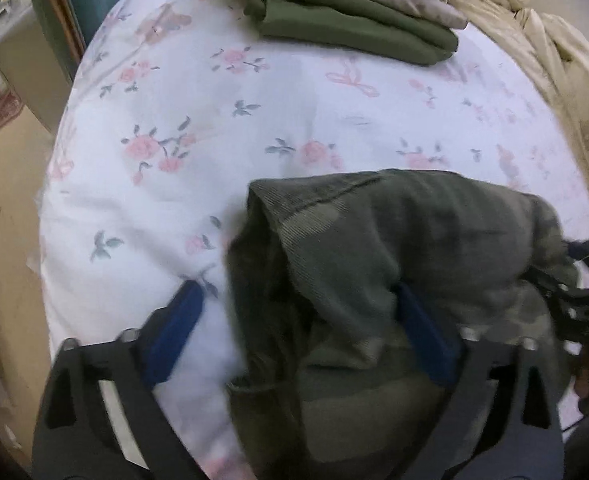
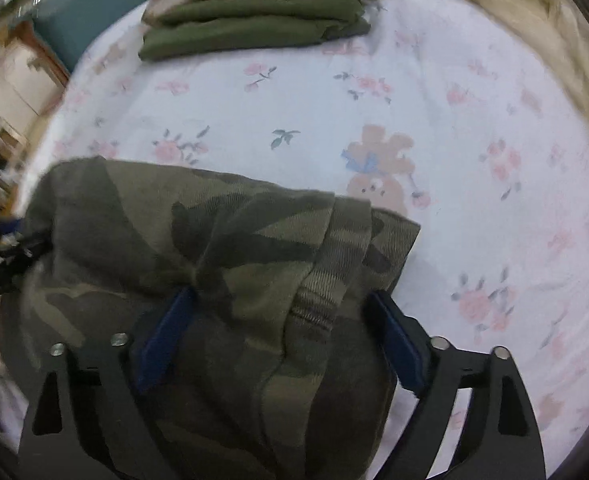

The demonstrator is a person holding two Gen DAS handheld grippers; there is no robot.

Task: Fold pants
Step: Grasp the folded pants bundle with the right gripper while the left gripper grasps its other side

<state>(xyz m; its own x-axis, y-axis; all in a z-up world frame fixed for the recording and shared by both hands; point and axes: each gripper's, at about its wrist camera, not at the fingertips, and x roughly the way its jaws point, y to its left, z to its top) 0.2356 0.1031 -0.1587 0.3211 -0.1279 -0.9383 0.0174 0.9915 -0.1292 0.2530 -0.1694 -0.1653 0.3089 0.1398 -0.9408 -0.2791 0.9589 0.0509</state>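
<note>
Camouflage green pants (image 2: pixel 222 240), white pink-floral sheet (image 2: pixel 474 200), olive folded garment (image 2: pixel 250 28)

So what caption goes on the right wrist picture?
Open right hand-held gripper over bundled camouflage pants on a flowery bedsheet, folded clothes stack behind.

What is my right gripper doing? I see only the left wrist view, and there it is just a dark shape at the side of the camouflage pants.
Observer: The right gripper is open, jaws wide, above the camouflage pants.
Operator: Where do the pants end on that side?
Observer: Right beside its right finger; past that lies the floral sheet.
Operator: Is anything printed there?
Observer: Yes, a bear print on the sheet, just beyond the pants' far corner.
</note>
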